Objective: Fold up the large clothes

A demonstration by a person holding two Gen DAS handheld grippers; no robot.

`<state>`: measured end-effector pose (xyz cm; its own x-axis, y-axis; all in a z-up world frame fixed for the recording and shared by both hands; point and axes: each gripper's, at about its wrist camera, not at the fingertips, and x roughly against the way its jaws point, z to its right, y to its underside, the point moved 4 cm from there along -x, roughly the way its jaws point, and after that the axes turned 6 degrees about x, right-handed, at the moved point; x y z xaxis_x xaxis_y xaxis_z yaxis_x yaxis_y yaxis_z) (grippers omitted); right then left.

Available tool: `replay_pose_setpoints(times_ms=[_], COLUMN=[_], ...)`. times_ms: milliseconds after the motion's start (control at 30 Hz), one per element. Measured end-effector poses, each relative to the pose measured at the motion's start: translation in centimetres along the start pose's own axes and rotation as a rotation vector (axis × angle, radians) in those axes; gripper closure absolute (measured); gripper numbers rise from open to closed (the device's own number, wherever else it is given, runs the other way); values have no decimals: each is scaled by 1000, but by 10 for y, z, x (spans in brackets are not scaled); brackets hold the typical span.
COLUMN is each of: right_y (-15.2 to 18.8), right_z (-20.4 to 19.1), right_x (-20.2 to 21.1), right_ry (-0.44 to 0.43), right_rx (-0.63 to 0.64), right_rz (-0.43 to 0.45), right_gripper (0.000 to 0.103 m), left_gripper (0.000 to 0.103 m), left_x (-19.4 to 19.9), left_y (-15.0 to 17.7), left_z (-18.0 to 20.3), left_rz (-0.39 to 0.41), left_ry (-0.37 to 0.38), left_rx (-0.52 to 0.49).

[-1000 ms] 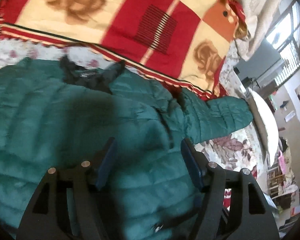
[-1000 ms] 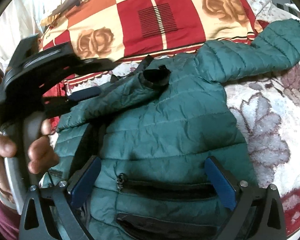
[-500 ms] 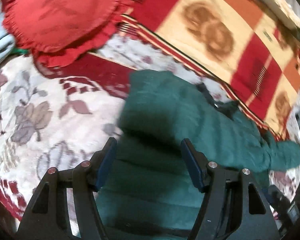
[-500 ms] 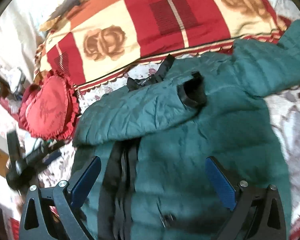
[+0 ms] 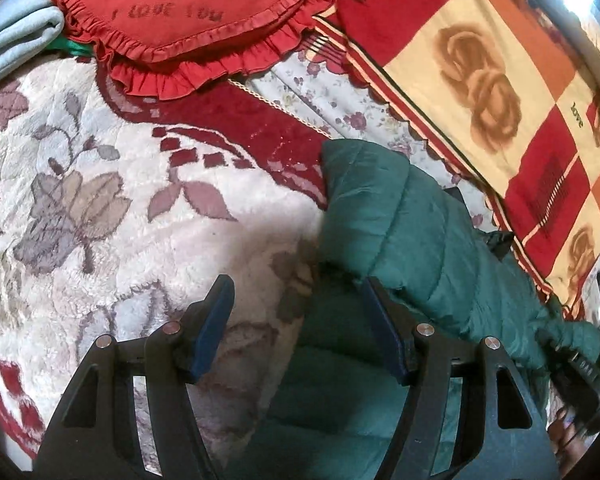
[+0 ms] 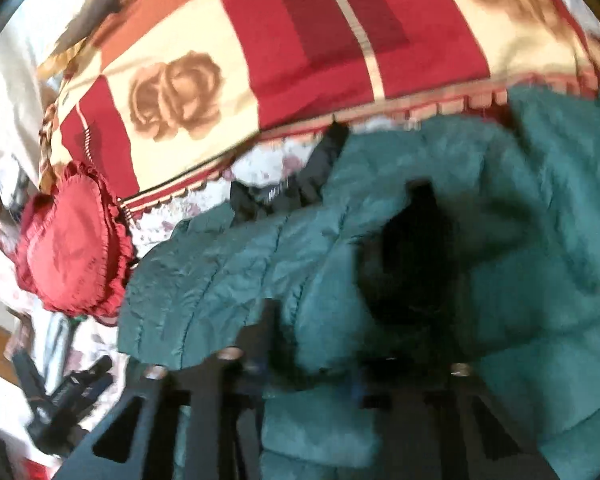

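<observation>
A dark green puffer jacket [image 5: 404, 216] lies on the bed, its left sleeve folded across the body [image 6: 228, 280] with the black cuff opening [image 6: 412, 256] on top. My left gripper [image 5: 296, 294] hovers open at the jacket's left edge, one finger over the blanket and one over the green fabric, gripping nothing. In the blurred right wrist view my right gripper [image 6: 308, 372] is closing, its jaws drawn close with a bunch of jacket fabric pinched between them.
A floral white and maroon blanket [image 5: 112, 208] covers the bed. A red heart-shaped cushion [image 5: 180, 12] lies at the back left, and a red and cream rose-patterned quilt [image 5: 500, 92] runs along the back. Pale blue cloth [image 5: 16, 40] sits at the far left.
My left gripper swung left from over the jacket's body to its left edge. My right gripper moved in over the folded sleeve and its jaws closed from wide open onto the fabric.
</observation>
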<state>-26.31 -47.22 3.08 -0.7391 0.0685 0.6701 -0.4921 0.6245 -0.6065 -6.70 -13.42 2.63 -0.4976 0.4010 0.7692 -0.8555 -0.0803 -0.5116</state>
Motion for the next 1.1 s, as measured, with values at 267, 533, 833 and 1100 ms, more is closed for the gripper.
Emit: replay_pose_setpoints(times_ms=[267, 533, 833, 1100], right_y=[-24, -9, -18, -21], right_z=[25, 40, -9, -37], right_x=[-8, 23, 33, -18], right_ry=[168, 285, 190, 210], right_rx=[90, 117, 240, 326], right_rz=[14, 0, 4, -59], right_gripper=[88, 50, 50, 50], left_gripper=[37, 37, 37, 37], left_x=[-5, 1, 7, -22], left_y=[4, 9, -3, -20], left_z=[5, 19, 53, 87], left_rz=[5, 35, 67, 77], left_ry=[-24, -40, -49, -74], left_rx=[-17, -88, -156, -263])
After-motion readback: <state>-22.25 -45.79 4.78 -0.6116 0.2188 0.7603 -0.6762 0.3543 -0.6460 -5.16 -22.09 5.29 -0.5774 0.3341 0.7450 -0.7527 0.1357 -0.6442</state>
